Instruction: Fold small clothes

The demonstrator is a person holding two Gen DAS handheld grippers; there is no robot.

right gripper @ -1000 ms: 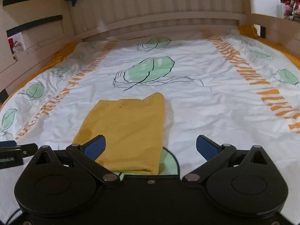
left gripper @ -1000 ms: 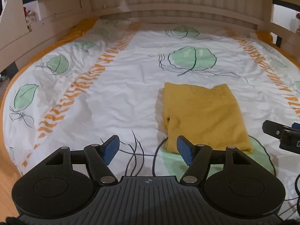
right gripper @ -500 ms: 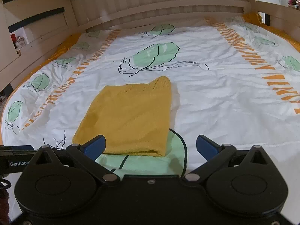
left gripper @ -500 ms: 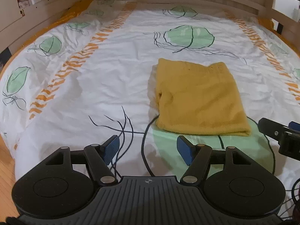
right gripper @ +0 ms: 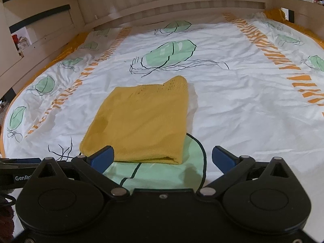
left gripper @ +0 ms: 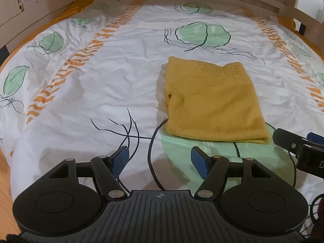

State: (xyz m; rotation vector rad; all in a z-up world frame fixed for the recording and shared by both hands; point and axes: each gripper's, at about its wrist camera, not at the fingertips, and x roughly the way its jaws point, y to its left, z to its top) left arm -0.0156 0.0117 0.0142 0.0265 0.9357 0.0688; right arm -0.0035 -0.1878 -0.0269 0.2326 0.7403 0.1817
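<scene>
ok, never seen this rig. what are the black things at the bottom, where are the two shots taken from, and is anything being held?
No robot arm here: a person carries a hand-held two-finger gripper in each hand, each with a fisheye camera looking forward along its fingers. The black shapes at the bottom are the gripper bodies, with blue-padded jaws.

In the left wrist view you see the left gripper, and the right one pokes in at the right edge. In the right wrist view you see the right gripper.

Both look onto a bed with a white duvet printed with green leaves and orange stripes. On it lies a folded yellow knit garment, flat.

Nothing is held: both pairs of jaws stand open and empty, just short of the garment's near edge.
</scene>
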